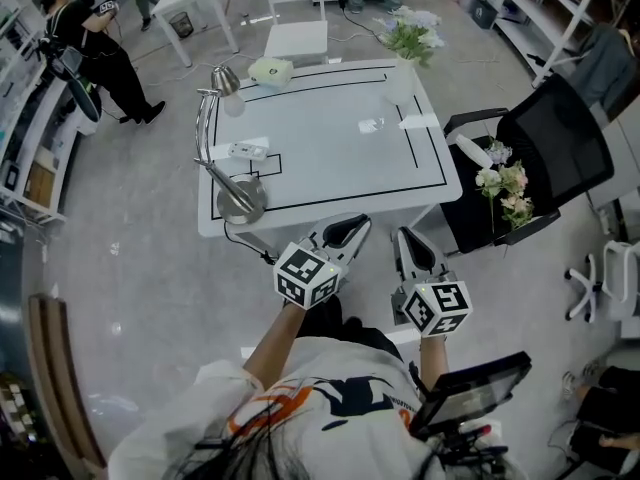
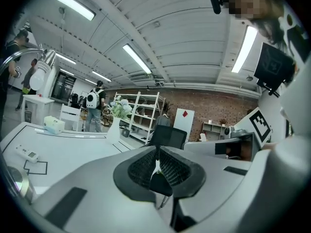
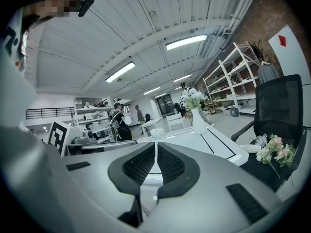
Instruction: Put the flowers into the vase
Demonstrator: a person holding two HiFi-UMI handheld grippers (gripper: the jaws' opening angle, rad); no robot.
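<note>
Both tools are clamped shut with nothing in them: the left gripper (image 2: 156, 161) has its black ribbed pads pressed together, and it's the same deal on the right gripper (image 3: 155, 160). The person has both forearms stretched out in front of their body. The two grippers sit side by side, close together, pointing nearly level at the near edge of the white table with black taped outlines (image 1: 330, 148) just ahead of the jaws. The loose bunch of pale pink and white flowers with green leaves (image 1: 505, 186) lies on the seat of the black office chair (image 1: 560, 133), off to the right of the right gripper and apart from it. The tall white vase (image 1: 398, 83) stands upright at the far right corner of the table, well ahead of both tools, with a leafy bunch of pale blossoms (image 1: 412, 30) in it already.
</note>
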